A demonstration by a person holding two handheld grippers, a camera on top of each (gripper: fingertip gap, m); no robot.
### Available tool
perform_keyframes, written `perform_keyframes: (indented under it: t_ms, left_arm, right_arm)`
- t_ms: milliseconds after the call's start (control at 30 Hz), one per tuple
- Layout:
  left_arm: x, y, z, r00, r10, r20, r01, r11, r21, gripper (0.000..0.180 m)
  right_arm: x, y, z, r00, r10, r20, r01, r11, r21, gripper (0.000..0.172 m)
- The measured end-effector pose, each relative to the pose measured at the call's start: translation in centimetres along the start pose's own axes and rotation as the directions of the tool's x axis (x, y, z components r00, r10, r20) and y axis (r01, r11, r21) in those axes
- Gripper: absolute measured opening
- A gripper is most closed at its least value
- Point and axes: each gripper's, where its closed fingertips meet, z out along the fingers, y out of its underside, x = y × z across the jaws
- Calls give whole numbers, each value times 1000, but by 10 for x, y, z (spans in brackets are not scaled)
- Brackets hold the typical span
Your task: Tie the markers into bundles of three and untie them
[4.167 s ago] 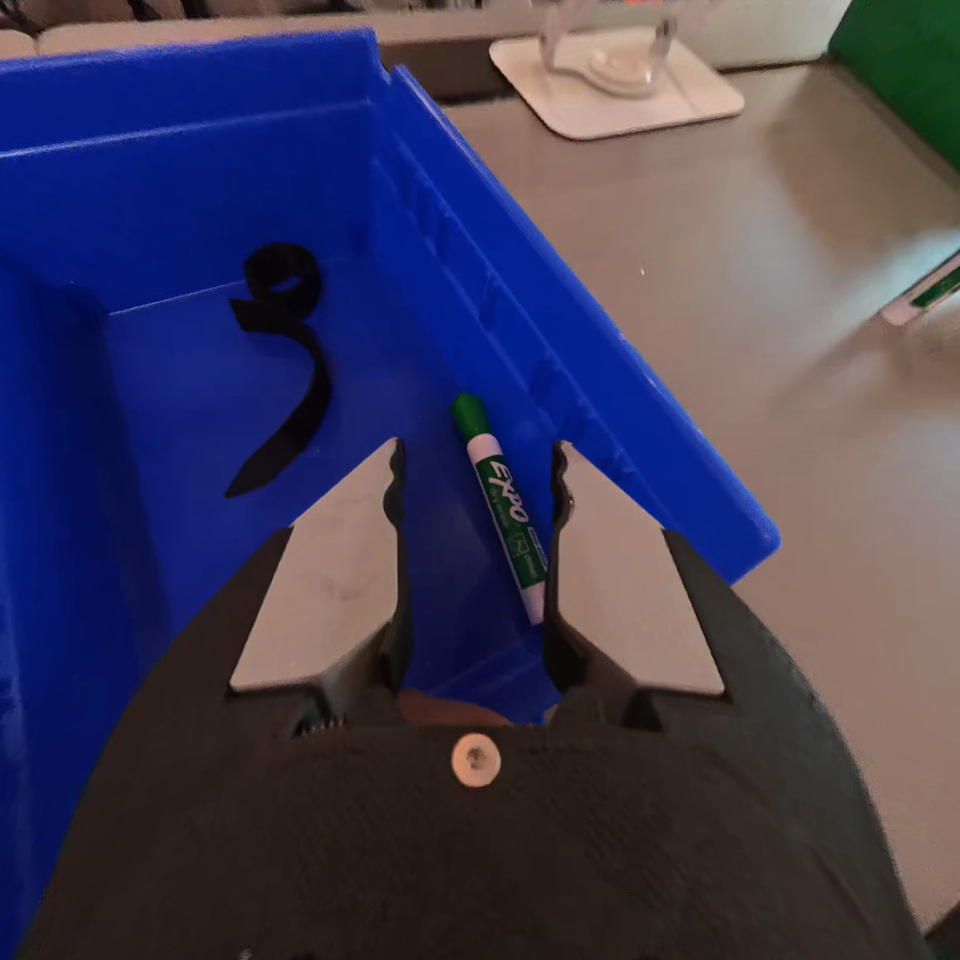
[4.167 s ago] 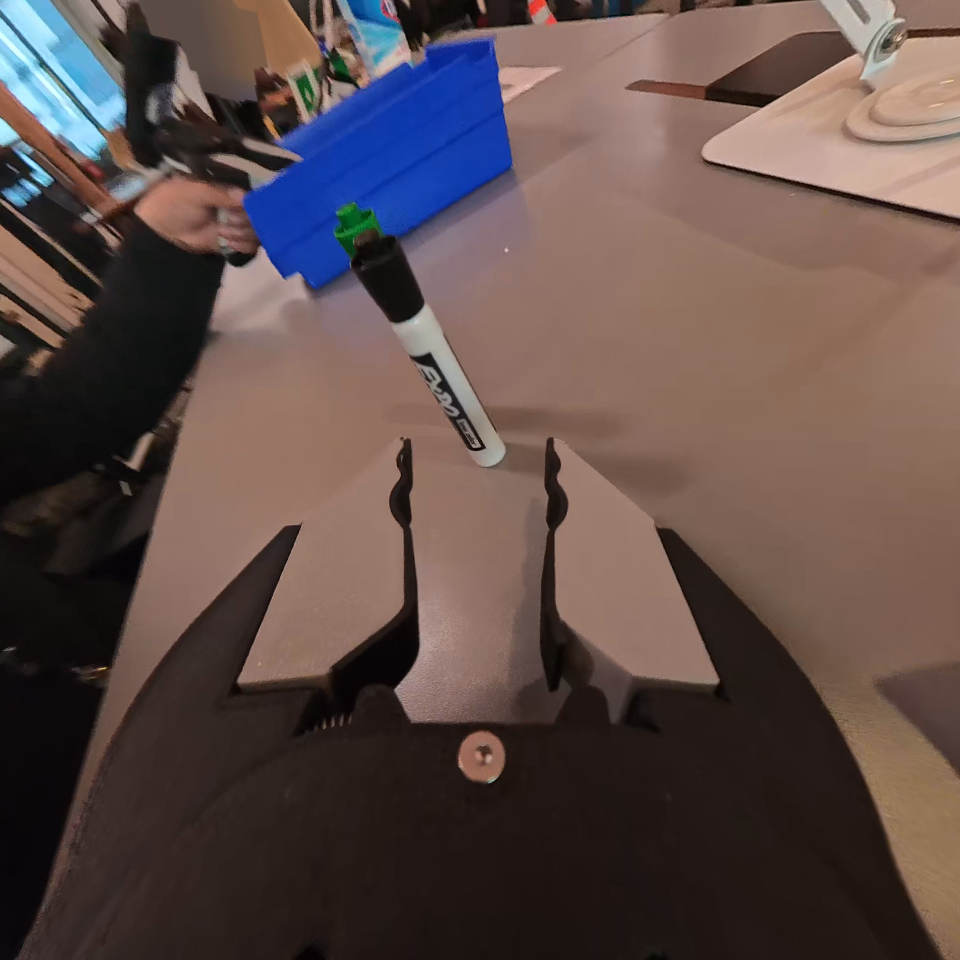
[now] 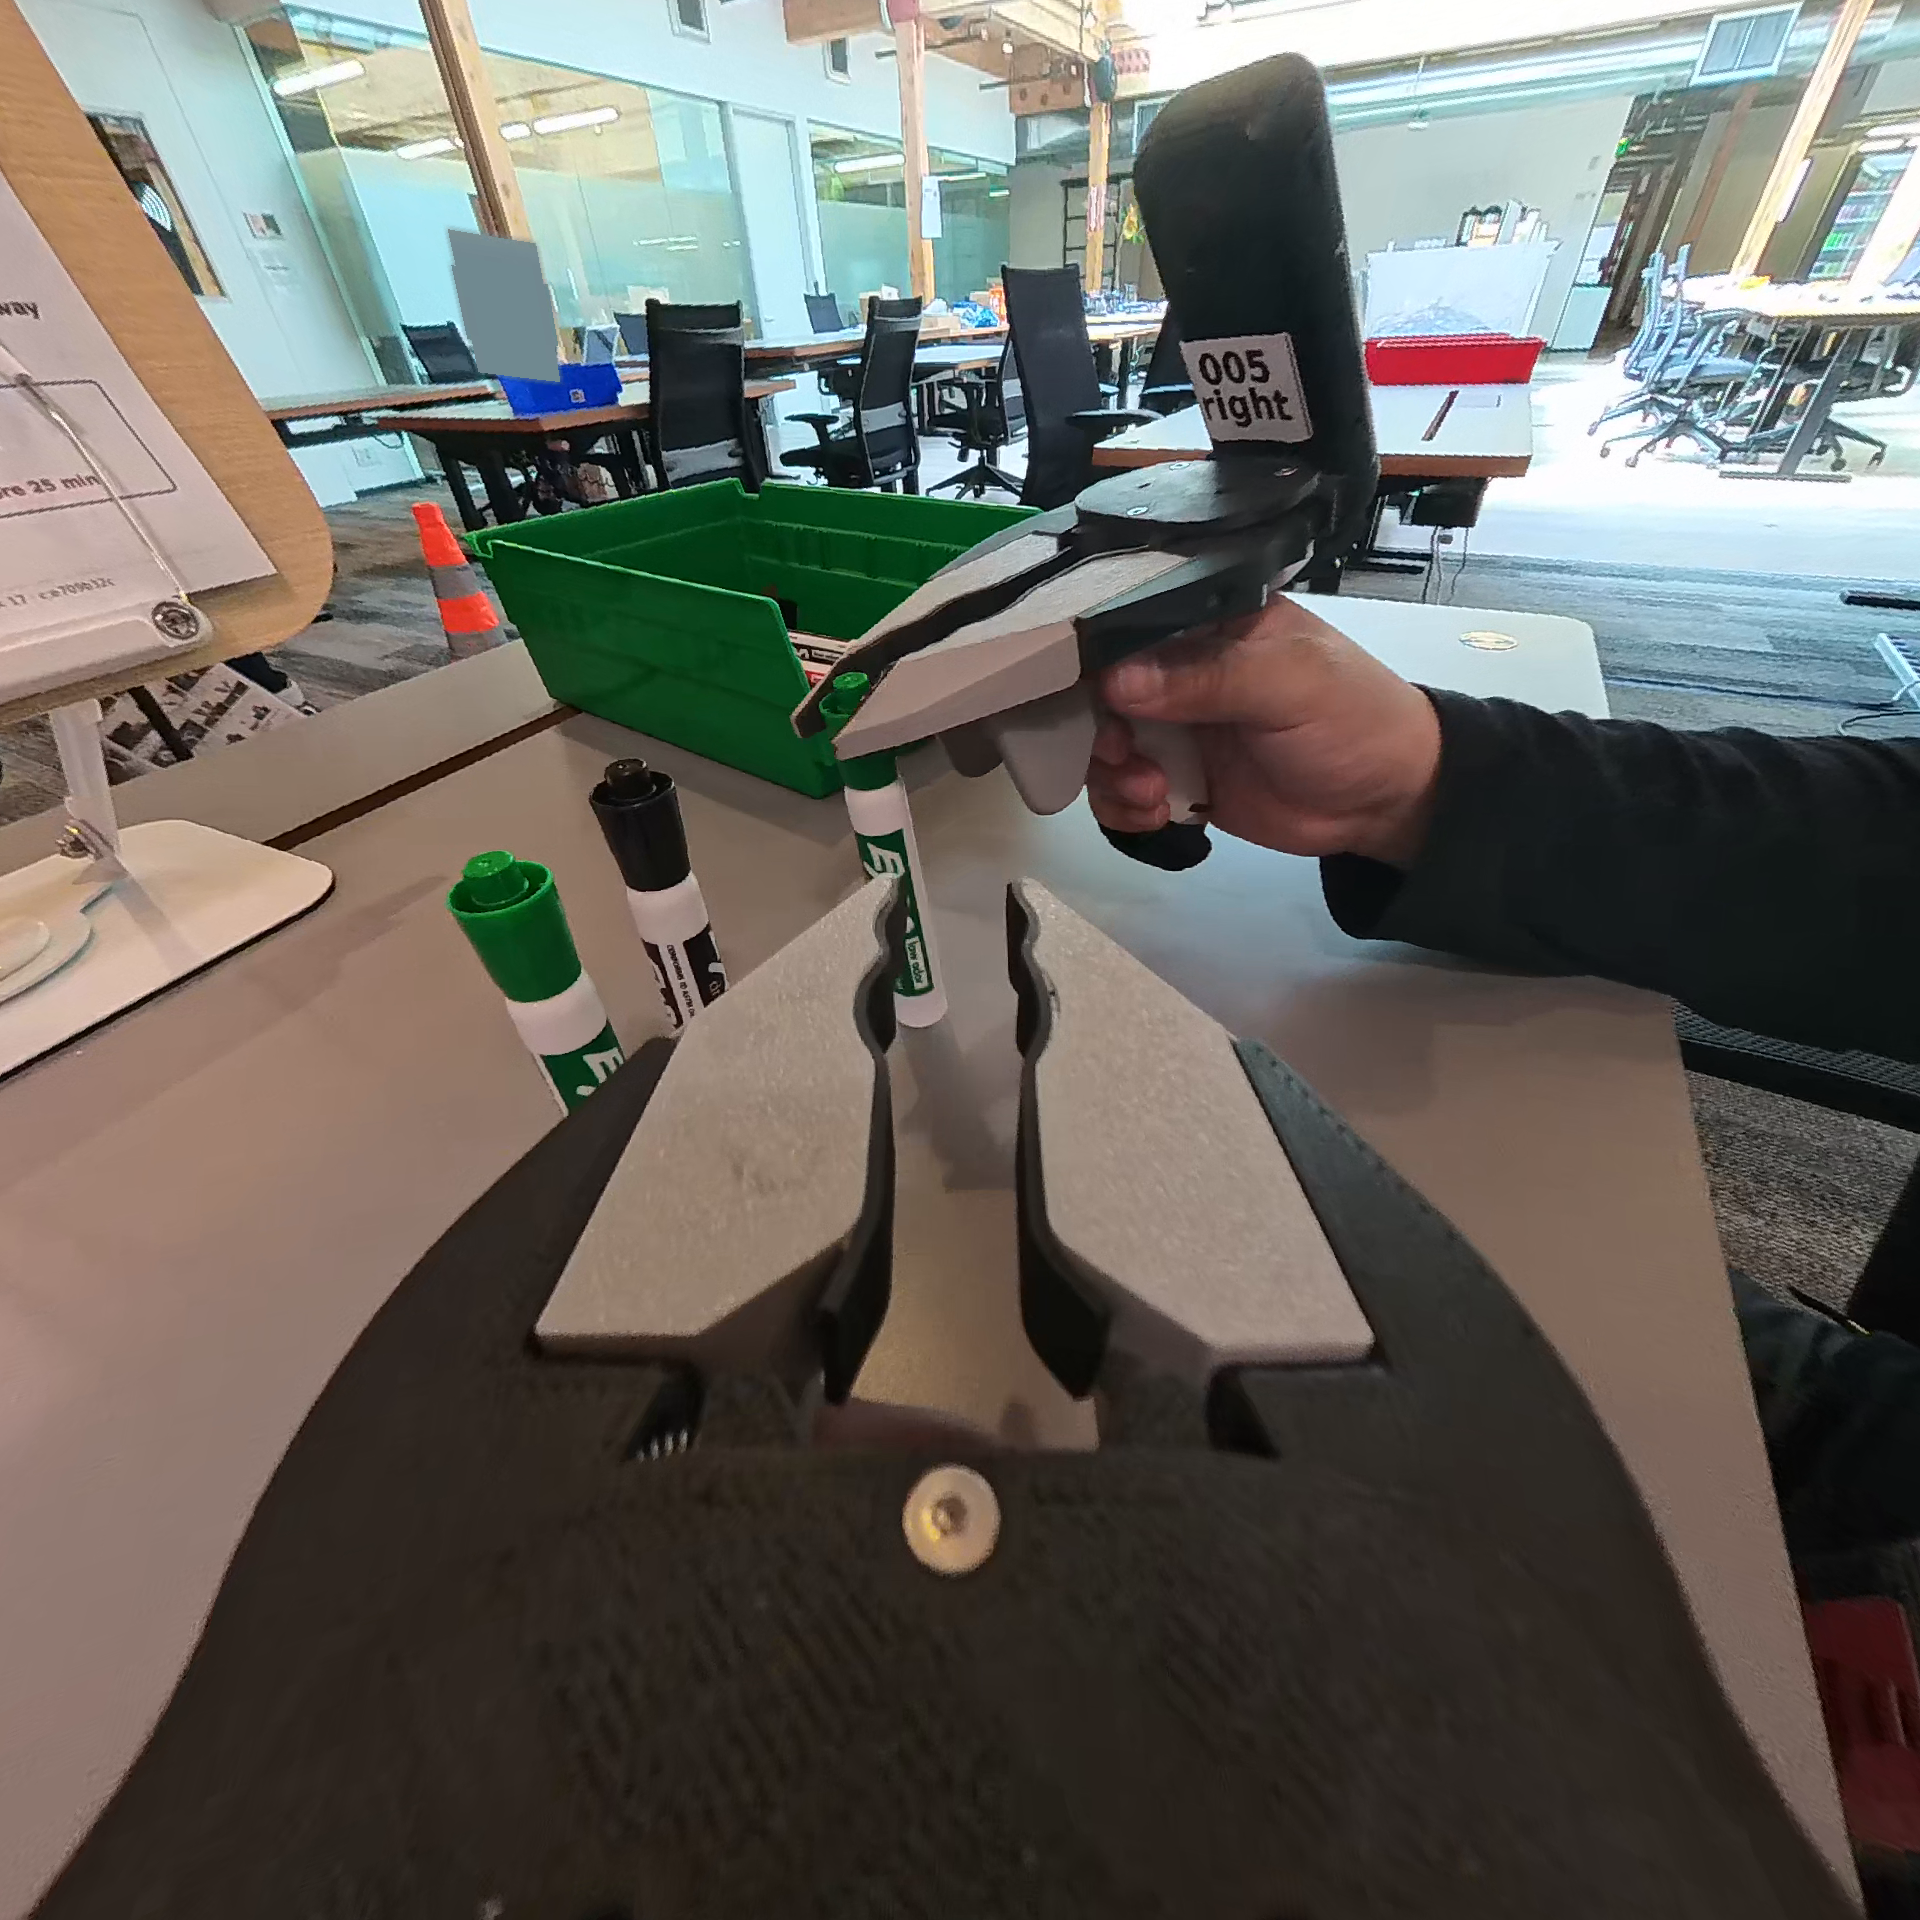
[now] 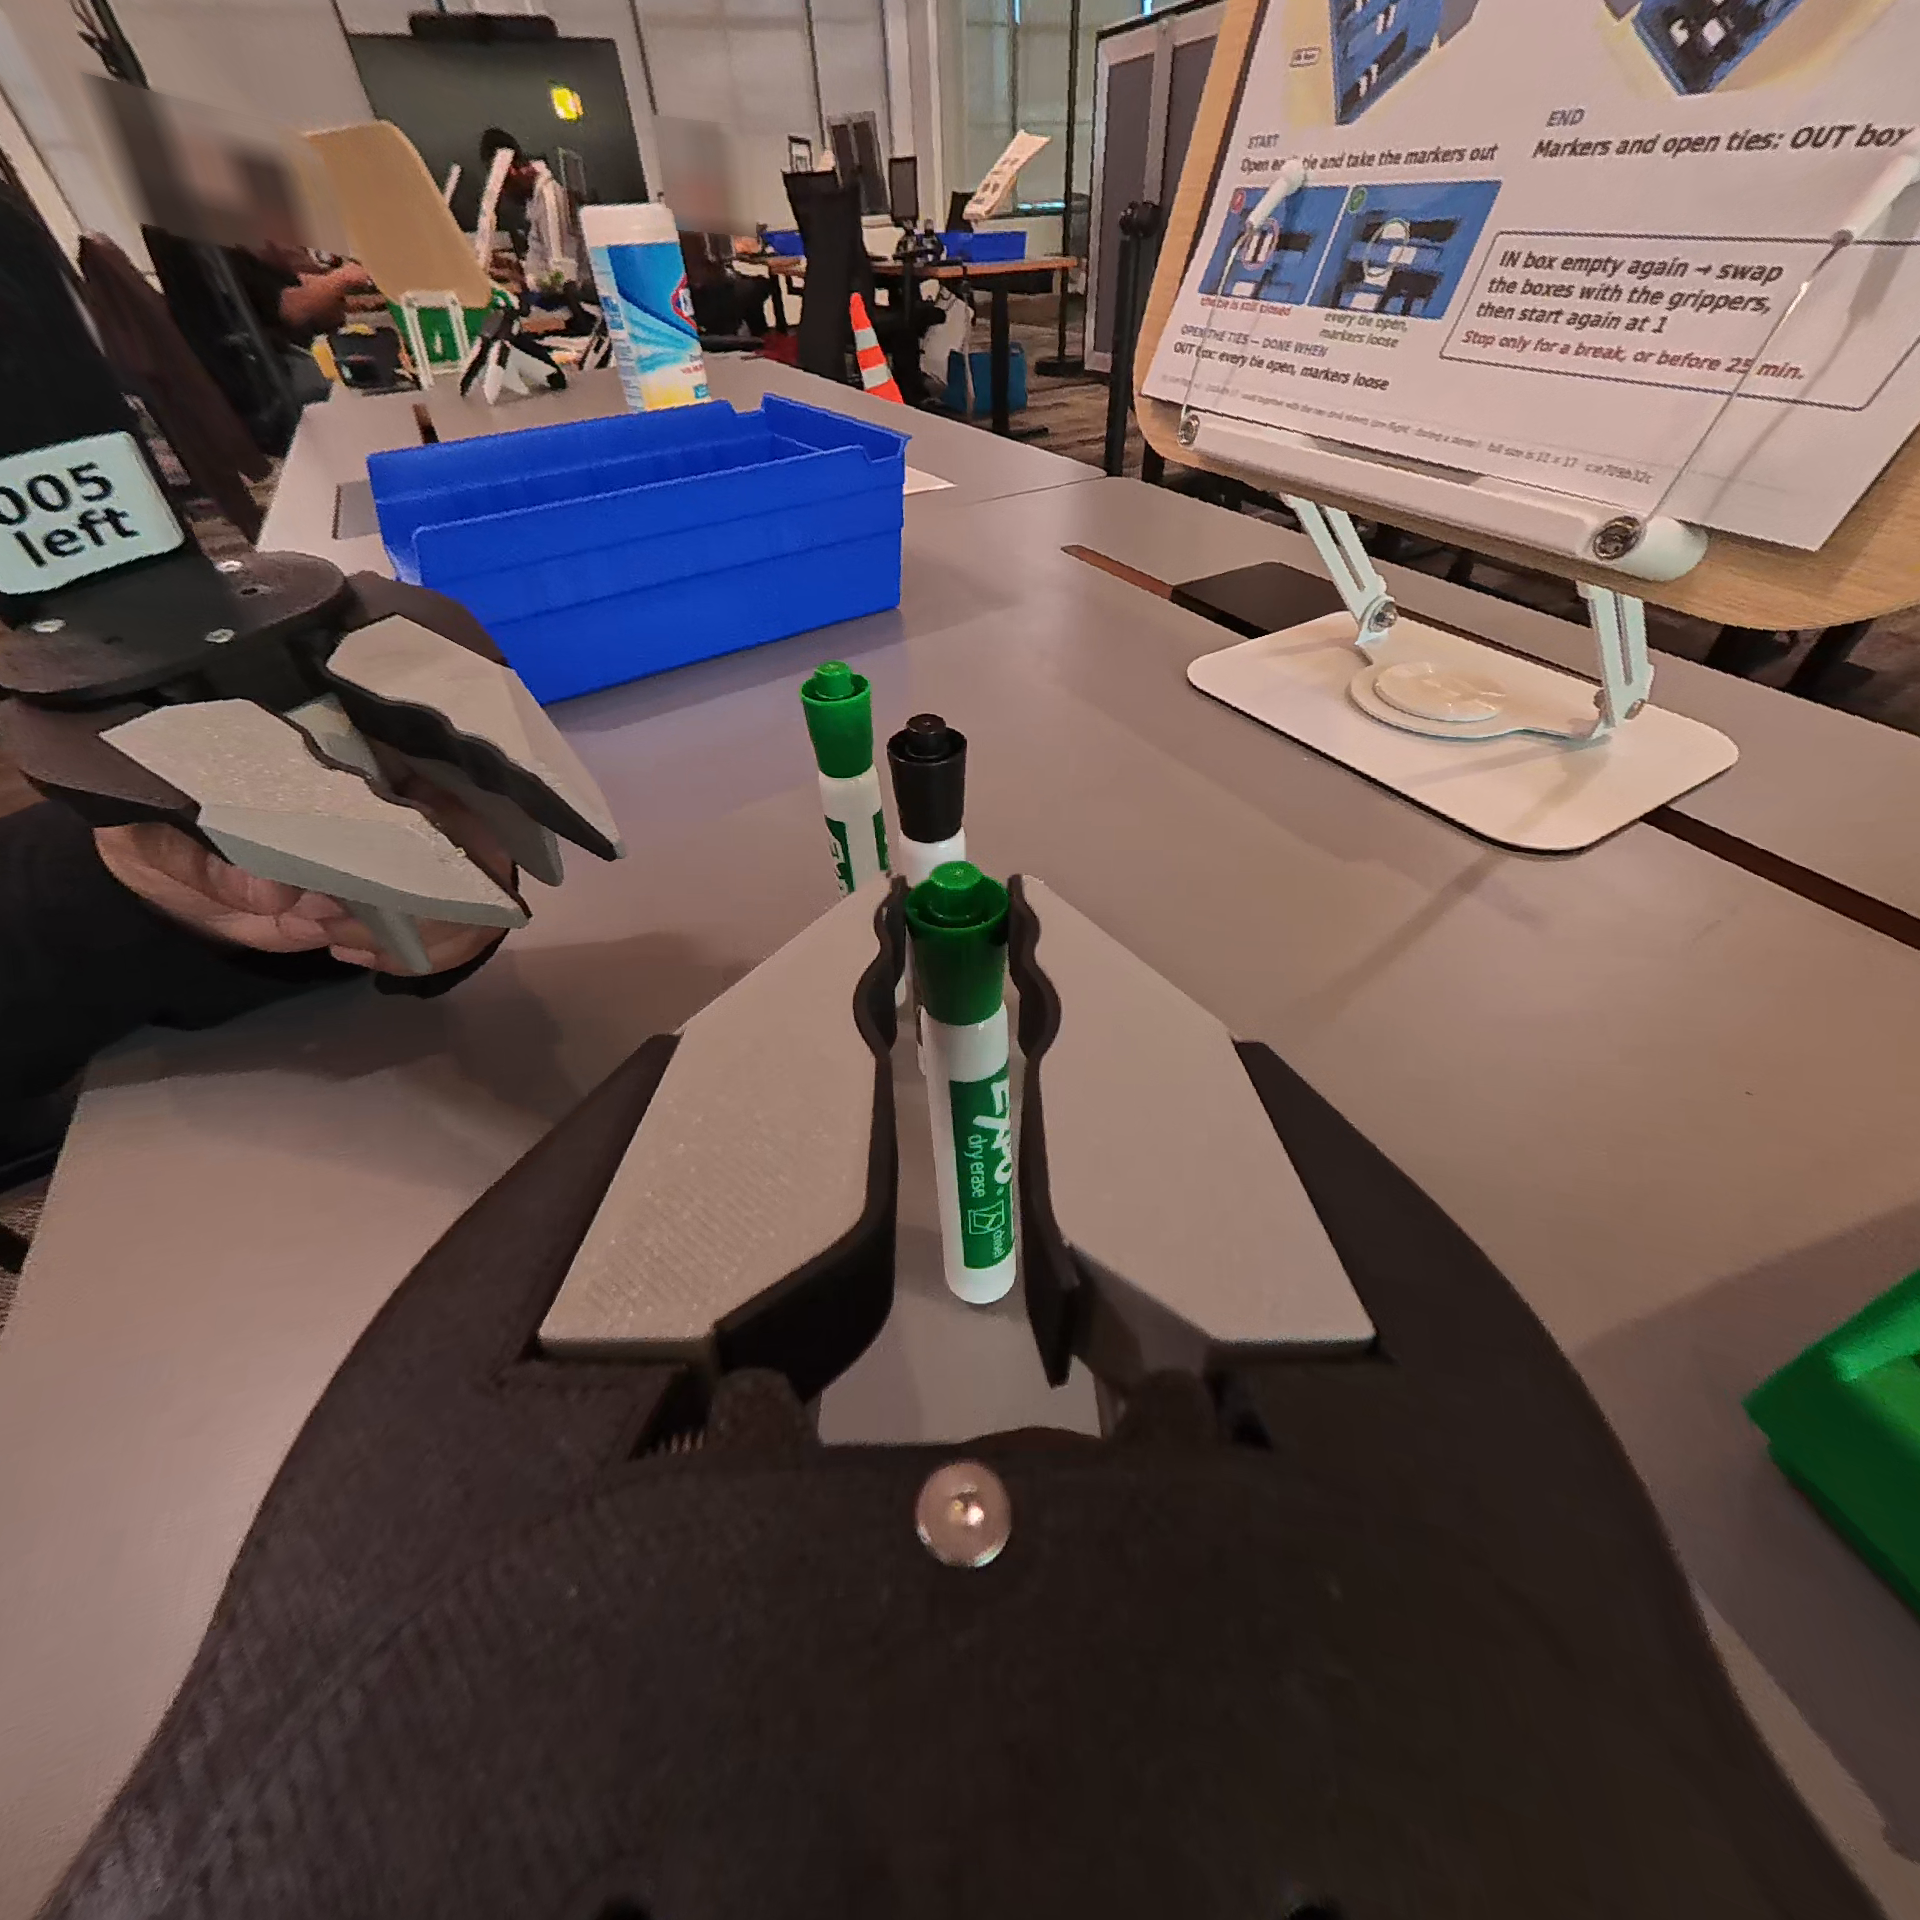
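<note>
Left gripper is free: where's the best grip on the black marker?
Judging by its pose, grip the black marker across its white barrel just under the cap, coming level from the left gripper's side. It stands upright, and the green marker crowds one side.

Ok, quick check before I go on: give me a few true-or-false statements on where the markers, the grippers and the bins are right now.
1. The right gripper is clamped on the cap of a green marker. True.
2. The left gripper holds a black marker. False: nothing is between its fingers; the black marker stands on the table on its own.
3. Two markers stand upright on the table with no gripper on them. True: the black one and a second green marker.
4. All three markers are bound with a tie. False: no tie is on any of them.
5. The blue bin sits beyond the standing markers in the right wrist view. True.
</note>
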Motion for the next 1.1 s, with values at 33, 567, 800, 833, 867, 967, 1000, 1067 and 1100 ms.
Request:
perform_keyframes:
  t_ms: [33,567,800,833,867,967,1000,1067,1100]
  left_arm:
    - [0,0,0,1000,3,3,-3,1000,-1,16]
    - [-13,3,-1,998,-24,58,25,1000,-13,14]
    - [-29,9,-3,989,-68,130,72,997,-30,13]
    - [-30,9,-3,988,-68,135,73,997,-29,13]
    - [-31,8,-3,987,-71,141,75,997,-24,14]
    - [-36,7,-4,981,-100,166,103,995,-7,20]
    - [-37,6,-4,980,-109,167,111,994,-2,20]
    - [-39,5,-5,978,-111,176,112,994,8,20]
    - [-40,3,-6,977,-109,181,109,994,14,20]
  right_arm:
    - [1,1,0,1000,-3,-8,3,1000,-3,15]
    - [0,-3,2,999,-30,-17,30,999,22,15]
    - [-15,-14,8,998,-22,51,17,996,90,15]
    - [-19,-14,10,998,-26,59,21,996,90,15]
    - [-21,-14,13,998,-30,61,24,995,95,15]
    - [-29,-19,19,997,-46,60,38,991,129,15]
    - [-30,-20,22,997,-54,57,46,990,131,15]
    - [-32,-19,27,997,-66,48,59,990,131,15]
    - [-35,-19,30,996,-64,59,56,990,133,15]
